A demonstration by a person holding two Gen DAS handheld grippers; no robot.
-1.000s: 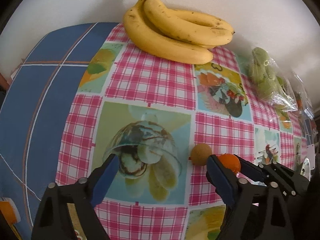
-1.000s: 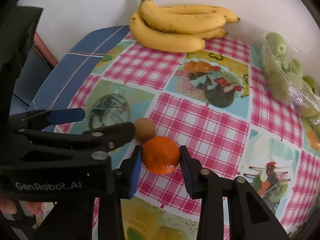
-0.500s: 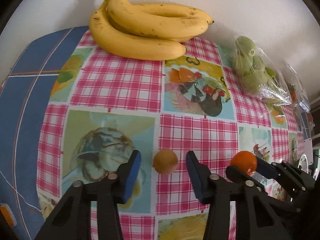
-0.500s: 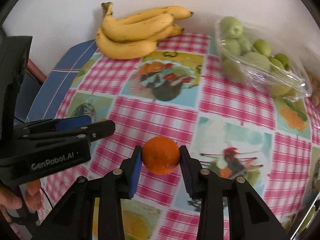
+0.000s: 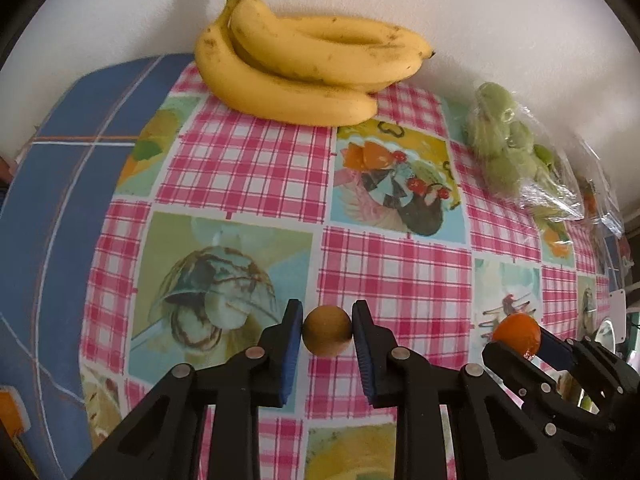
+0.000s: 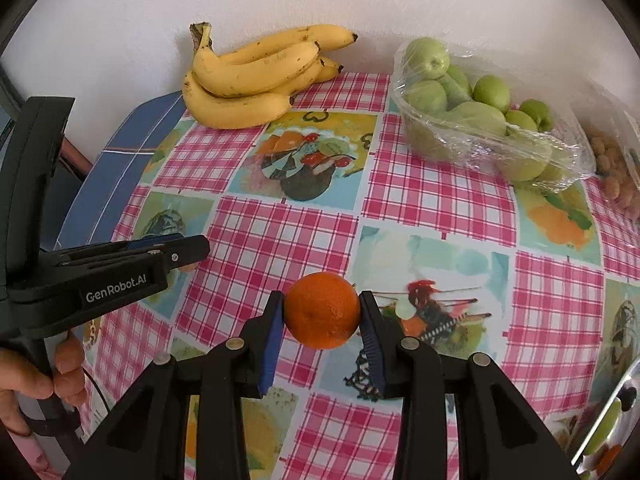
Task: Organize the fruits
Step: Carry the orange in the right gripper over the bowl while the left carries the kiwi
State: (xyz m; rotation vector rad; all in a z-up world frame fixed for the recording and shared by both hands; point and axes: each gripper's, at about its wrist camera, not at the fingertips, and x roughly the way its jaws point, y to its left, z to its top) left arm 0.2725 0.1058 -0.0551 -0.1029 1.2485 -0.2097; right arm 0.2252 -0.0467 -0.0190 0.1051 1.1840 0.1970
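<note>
My left gripper (image 5: pixel 327 334) is shut on a small round brown fruit (image 5: pixel 327 335) low over the checked tablecloth (image 5: pixel 248 168). My right gripper (image 6: pixel 322 316) is shut on an orange (image 6: pixel 323 310) and holds it above the cloth; the orange also shows in the left wrist view (image 5: pixel 516 332) at the right. In the right wrist view the left gripper (image 6: pixel 188 250) lies at the left, with only a sliver of the brown fruit (image 6: pixel 187 268) showing under its tip. A bunch of bananas (image 5: pixel 304 76) (image 6: pixel 252 80) lies at the back by the wall.
A plastic-wrapped tray of green fruits (image 6: pixel 480 112) (image 5: pixel 516 160) stands at the back right. A bag of small brownish fruits (image 6: pixel 612 168) is at the far right. A blue cloth (image 5: pixel 52 200) covers the table's left end. A white wall (image 6: pixel 120 20) runs behind.
My left gripper has closed around the brown fruit and now grips it. My right gripper has carried the orange further right, away from the brown fruit.
</note>
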